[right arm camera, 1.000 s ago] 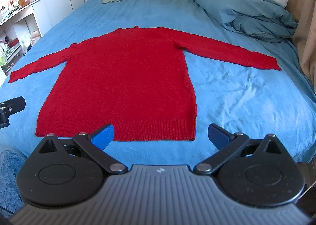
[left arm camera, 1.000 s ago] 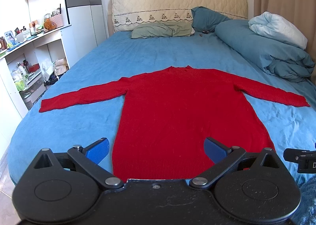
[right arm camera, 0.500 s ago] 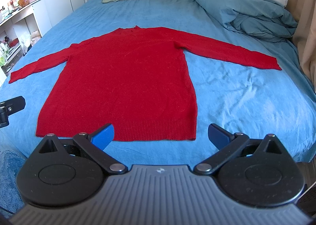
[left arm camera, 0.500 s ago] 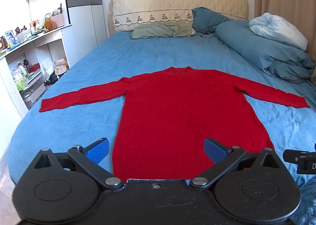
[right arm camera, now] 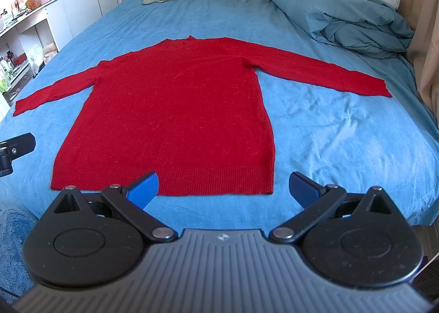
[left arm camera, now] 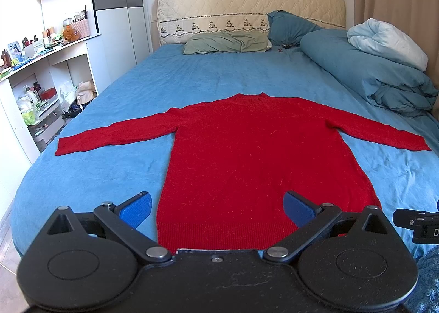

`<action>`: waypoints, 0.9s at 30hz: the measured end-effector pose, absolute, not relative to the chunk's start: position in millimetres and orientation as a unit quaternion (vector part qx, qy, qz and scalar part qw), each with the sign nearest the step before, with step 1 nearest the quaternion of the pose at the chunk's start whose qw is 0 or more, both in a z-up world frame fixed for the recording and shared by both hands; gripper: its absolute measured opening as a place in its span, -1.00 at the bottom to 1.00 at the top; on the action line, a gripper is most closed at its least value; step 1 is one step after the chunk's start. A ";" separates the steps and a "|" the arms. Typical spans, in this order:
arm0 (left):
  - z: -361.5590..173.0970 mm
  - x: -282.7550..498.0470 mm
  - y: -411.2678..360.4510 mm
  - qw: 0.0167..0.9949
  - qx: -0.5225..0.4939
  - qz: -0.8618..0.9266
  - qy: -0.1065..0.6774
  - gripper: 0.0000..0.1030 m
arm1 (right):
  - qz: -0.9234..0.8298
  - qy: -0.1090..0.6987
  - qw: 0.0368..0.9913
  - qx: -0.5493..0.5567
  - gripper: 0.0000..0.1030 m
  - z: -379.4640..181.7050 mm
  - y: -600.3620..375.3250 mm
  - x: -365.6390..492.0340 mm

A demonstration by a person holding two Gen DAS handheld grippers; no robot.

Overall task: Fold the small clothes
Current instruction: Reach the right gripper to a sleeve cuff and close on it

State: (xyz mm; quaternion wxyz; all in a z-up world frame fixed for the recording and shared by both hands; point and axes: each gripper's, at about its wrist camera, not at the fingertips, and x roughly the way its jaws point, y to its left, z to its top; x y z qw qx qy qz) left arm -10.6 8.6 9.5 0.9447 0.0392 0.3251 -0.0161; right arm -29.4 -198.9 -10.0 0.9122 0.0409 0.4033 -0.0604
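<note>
Red sweater (left arm camera: 255, 159) is laid flat on the blue bed sheet (left arm camera: 90, 175), hem nearest the cameras, neck toward the headboard, both sleeves spread out to the sides. No fold is seen yet; task is judged to be at the start.

Risks from here:
- Sheet could be pinched along with the knit if a claw is driven too deep at the hem; sheet is loose and wrinkled on the right side, so it would be dragged with the fold.
- Only the top layer of the hem could be caught, so the body would open up instead of folding over.
- Sleeves are long and thin; if the body is lifted first, they are likely to trail and bunch.
- Uneven lift between the two claws would skew the fold line.

Pose:
- Left claw (left arm camera: 216, 208) is held wide, nothing between the blue pads, hovering low over the hem near the sweater's left corner, pointed up the bed.
- Right claw (right arm camera: 225, 186) is held wide as well, empty, hovering just short of the hem, straddling the right hem corner, pointed the same way.
- Contact with fabric is not seen in either view. Hands are not in view.
</note>
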 end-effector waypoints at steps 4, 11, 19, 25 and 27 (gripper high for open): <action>10.0 -10.5 9.0 0.945 0.038 -0.016 0.325 1.00 | -0.060 0.403 0.912 0.041 1.00 -10.2 -199.2 -29.3; 11.0 -11.4 10.5 0.945 0.037 -0.013 0.324 1.00 | -0.061 0.403 0.912 0.042 1.00 -10.2 -199.6 -29.0; 24.8 -1.1 5.6 0.951 0.034 -0.015 0.308 1.00 | -0.068 0.395 0.915 0.049 1.00 -2.1 -204.0 -23.3; 63.2 51.8 -25.2 0.964 0.042 -0.051 0.259 1.00 | -0.113 0.367 0.920 0.074 1.00 11.9 -251.6 4.8; 72.5 81.0 -42.8 0.966 0.048 -0.067 0.245 1.00 | -0.130 0.357 0.920 0.096 1.00 14.6 -281.1 21.1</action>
